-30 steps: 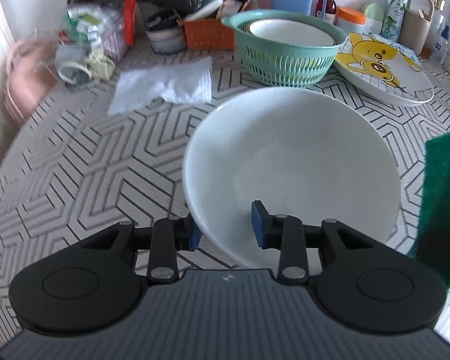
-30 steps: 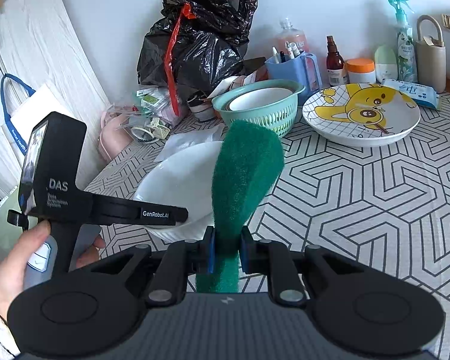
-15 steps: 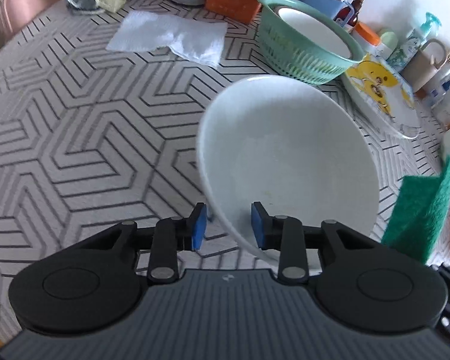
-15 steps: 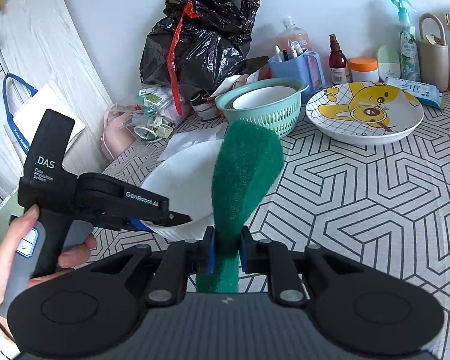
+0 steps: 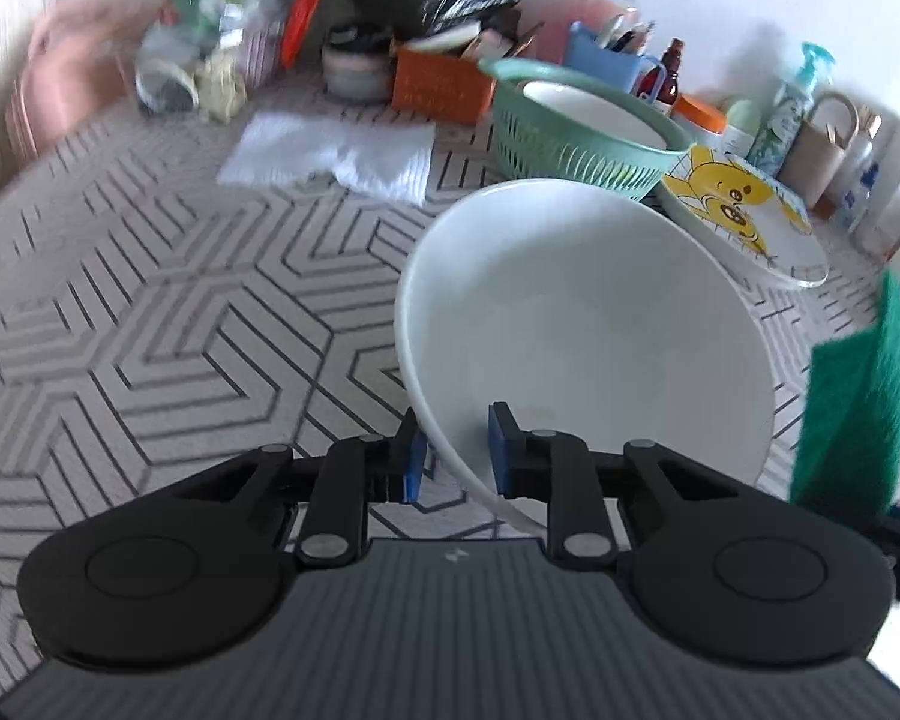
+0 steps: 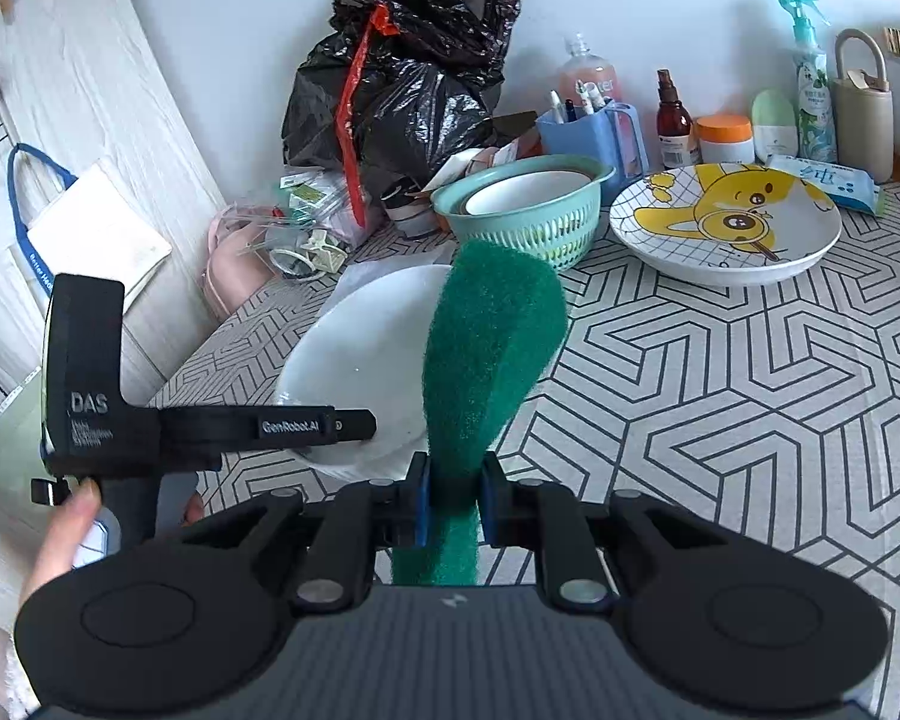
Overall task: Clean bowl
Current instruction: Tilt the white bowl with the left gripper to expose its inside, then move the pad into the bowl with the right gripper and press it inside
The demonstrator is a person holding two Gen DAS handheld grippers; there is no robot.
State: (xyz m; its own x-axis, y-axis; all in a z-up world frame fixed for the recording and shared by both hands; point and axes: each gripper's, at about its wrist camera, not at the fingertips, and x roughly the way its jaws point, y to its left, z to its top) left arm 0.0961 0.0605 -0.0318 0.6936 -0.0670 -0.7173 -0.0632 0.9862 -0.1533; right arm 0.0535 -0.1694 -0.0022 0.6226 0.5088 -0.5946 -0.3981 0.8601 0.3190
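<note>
Left wrist view: my left gripper is clamped on the near rim of the 1 white bowl, which tilts its open side toward the 1 green scouring pad at the right.

Right wrist view: my right gripper pinches that pad upright, its long axis pointing away from me; the bowl lies just left of it, near the table top's left edge. I judge the right arm does the wiping.

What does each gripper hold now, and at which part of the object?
The left gripper holds the white bowl by its near rim, one of its fingers inside and one outside. The right gripper holds the green scouring pad near its lower end.
</note>
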